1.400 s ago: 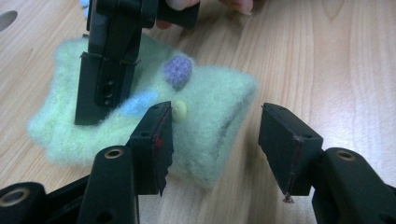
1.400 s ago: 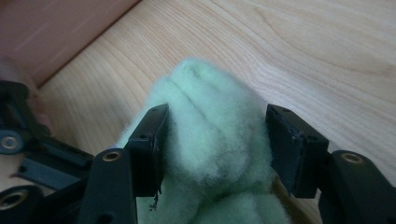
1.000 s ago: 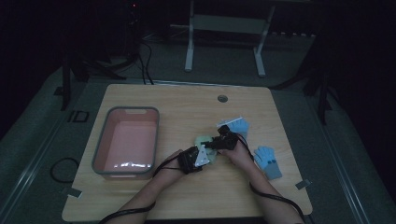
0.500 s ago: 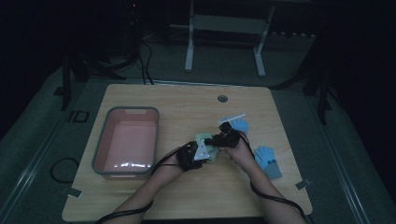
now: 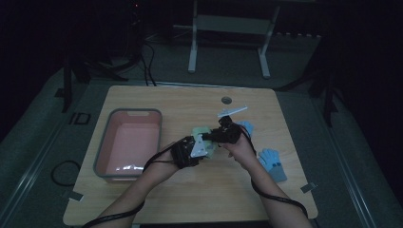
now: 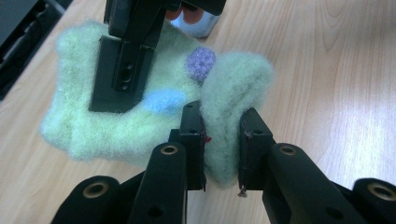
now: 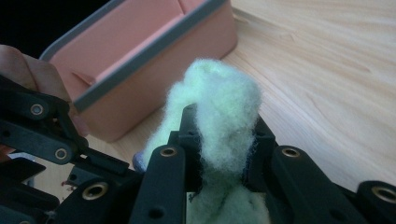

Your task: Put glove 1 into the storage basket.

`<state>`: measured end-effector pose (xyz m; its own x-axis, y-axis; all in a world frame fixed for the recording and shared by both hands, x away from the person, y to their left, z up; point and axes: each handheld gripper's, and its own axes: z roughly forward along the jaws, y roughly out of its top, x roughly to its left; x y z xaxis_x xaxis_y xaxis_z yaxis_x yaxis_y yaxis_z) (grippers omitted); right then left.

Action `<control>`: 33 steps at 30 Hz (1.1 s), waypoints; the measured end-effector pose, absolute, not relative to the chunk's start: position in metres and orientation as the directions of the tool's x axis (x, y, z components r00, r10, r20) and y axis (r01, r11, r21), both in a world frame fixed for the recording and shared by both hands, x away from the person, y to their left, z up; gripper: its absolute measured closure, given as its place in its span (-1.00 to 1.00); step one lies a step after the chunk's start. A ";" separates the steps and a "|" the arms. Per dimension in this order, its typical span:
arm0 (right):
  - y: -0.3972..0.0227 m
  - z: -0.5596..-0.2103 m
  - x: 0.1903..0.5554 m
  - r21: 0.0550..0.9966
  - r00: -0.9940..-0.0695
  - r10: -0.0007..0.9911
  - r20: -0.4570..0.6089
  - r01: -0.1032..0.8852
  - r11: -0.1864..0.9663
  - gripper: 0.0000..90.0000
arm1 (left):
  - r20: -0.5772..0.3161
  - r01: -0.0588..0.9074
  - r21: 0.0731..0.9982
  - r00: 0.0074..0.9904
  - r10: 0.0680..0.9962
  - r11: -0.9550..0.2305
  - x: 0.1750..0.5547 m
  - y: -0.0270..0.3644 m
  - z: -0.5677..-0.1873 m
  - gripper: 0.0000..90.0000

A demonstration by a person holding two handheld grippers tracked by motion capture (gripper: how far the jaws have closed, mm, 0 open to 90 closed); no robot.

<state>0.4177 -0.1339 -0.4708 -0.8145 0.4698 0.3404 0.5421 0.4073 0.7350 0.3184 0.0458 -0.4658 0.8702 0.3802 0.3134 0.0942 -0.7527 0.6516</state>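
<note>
Fingers [image 6: 250, 154] of the left gripper [image 6: 223, 156] are clamped on a fold at one end of the green glove [image 6: 140, 112], and those [image 7: 187, 135] of the right gripper [image 7: 219, 144] pinch another bunch of the same fuzzy fabric, so both are closed on it. The glove sits near the middle of the bench [image 5: 190, 190], just right of the pink bin [image 5: 129, 142]. Over the last second the hands have drawn closer together and nudged toward the bin, with the glove more bunched between them in the high view [image 5: 203, 137]; I judge they are folding or gathering it for dropping in the bin, with the lift not yet made. The left gripper view shows the glove lying mostly flat on the wood, with a blue patch [image 6: 163, 100] and a purple dot [image 6: 201, 63], and the right gripper's finger pressing on its far part. The right gripper view instead shows the tuft raised and the bin wall close behind. From above, blue gloves [image 5: 273, 164] lie well apart on the right.
</note>
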 end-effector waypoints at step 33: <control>0.024 -0.425 0.414 0.766 -0.900 0.320 0.296 0.424 0.484 0.65 | 0.392 0.213 0.587 0.769 0.505 -0.781 0.290 0.171 -0.429 0.69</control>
